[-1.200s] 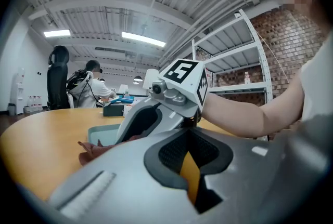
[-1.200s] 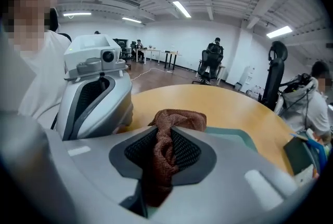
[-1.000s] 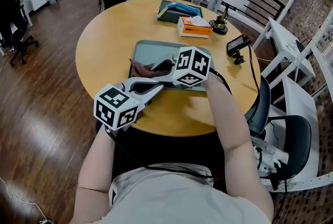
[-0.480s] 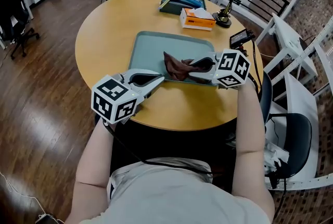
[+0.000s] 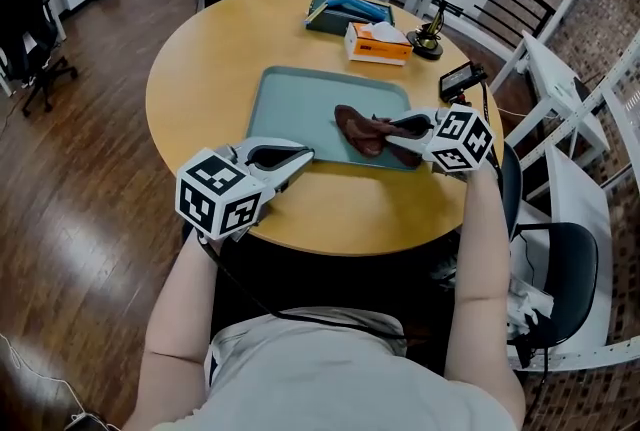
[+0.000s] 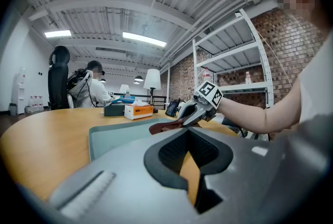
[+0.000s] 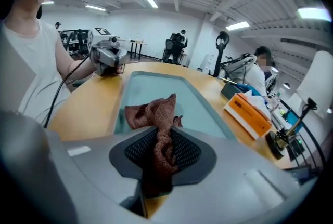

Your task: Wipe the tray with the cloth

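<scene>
Left gripper: jaws pressed together, empty, tips at near-left corner of grey-green rectangular plastic tray. Right gripper: pinching crumpled brown cloth; cloth bunches just beyond jaw tips, lying on tray's right part.

The tray is bare leftward; a tissue box stands beyond.

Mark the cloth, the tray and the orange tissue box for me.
cloth (image 5: 362, 130), head view, on its bunched middle.
tray (image 5: 290, 109), head view, on the bare floor of its left half.
orange tissue box (image 5: 373, 47), head view, on its orange body.
</scene>
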### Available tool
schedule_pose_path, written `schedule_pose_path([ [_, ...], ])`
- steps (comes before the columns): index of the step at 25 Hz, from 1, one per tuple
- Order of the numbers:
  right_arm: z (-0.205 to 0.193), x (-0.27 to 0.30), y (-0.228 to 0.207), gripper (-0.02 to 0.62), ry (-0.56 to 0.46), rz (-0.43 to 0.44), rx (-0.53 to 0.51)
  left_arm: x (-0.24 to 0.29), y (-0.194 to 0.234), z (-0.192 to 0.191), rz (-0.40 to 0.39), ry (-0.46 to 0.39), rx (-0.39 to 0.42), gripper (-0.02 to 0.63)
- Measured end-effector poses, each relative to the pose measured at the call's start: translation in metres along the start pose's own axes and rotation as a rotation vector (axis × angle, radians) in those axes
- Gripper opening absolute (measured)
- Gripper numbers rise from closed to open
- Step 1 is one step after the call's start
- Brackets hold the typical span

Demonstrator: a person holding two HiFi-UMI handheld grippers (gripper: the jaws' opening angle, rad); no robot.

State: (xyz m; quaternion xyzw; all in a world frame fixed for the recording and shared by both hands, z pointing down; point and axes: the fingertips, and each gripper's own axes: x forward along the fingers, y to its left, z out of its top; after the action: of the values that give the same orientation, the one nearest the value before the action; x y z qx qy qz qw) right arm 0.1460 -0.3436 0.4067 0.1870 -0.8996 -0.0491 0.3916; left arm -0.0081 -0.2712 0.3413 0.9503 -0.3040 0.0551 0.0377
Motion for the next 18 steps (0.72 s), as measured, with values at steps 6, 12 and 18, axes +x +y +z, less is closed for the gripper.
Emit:
schedule_pose_path([
  [6, -0.005, 0.007, -0.033, 0.078, 0.037, -0.153, 0.067, -0.002, 0.0, -0.001, 0.003, 0.001, -0.001, 0.0],
  [12, 0.041, 0.039, -0.011, 0.078, -0.017, -0.039, -0.003, 0.0, -0.001, 0.0, 0.002, 0.0, -0.001, 0.0],
  [18, 0.085, 0.077, 0.007, 0.078, -0.017, 0.024, -0.083, -0.001, -0.002, -0.001, 0.003, 0.0, -0.001, 0.0],
])
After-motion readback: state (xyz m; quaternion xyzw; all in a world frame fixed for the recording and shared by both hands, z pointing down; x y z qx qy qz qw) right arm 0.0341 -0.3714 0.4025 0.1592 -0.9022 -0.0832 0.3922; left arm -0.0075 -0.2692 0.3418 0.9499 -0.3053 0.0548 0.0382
